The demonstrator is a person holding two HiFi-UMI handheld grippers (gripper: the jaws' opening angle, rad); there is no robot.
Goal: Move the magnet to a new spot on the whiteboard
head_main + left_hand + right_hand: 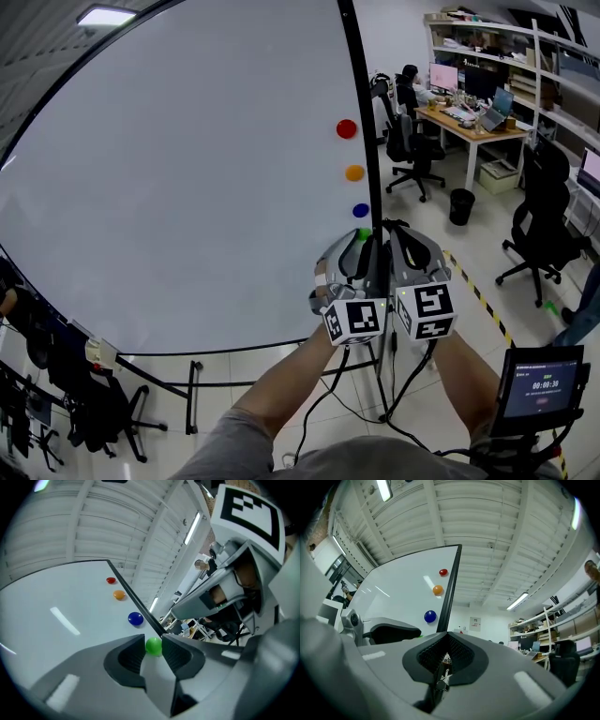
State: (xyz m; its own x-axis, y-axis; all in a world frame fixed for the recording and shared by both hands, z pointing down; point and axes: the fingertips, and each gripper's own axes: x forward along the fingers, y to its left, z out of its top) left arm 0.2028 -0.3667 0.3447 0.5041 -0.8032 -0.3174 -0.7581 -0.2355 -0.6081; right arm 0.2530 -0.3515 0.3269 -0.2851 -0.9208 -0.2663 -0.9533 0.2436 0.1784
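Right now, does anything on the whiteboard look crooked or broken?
Nothing stands out. The round red magnet, orange magnet, blue magnet and green magnet line up neatly along the whiteboard's black right edge, and the left gripper is closed on the green one.

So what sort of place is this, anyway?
Most likely a shared office or lab workspace: there is a large whiteboard with coloured magnets, a desk with computer screens, and office chairs.
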